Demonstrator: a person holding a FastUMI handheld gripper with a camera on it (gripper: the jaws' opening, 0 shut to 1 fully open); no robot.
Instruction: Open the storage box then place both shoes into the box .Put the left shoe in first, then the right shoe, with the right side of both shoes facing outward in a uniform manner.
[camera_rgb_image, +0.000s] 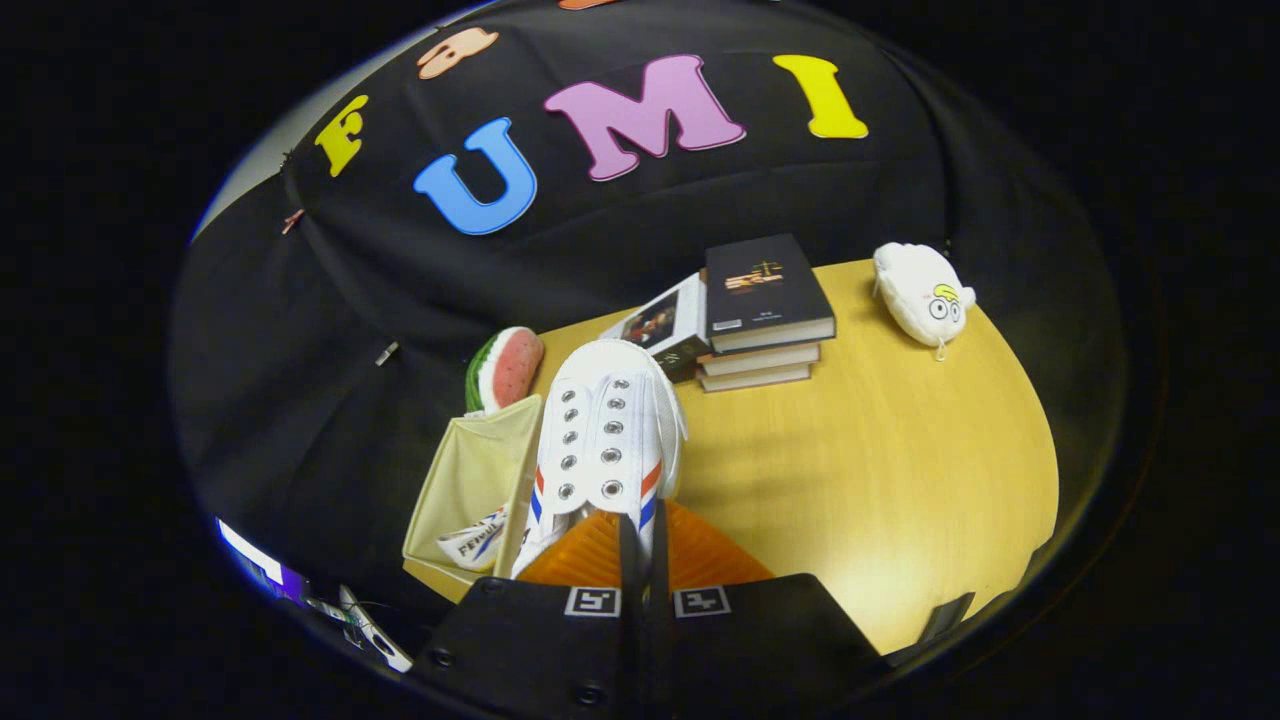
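Clenched on the heel of a white shoe (610, 440), the claw (645, 560) holds it toe-forward at 12 o'clock, fingers nearly touching, with an orange surface showing around them. At 10 o'clock, just beside the held shoe, the box (470, 480) stands open with another shoe (475, 545) already lying inside. Books (765, 310) sit at 1 o'clock, a plush toy (920, 290) at 2, a watermelon toy (505, 368) beyond the box. Swing left over the opening, lower slowly beside the first shoe, match its facing, and release only once it rests.
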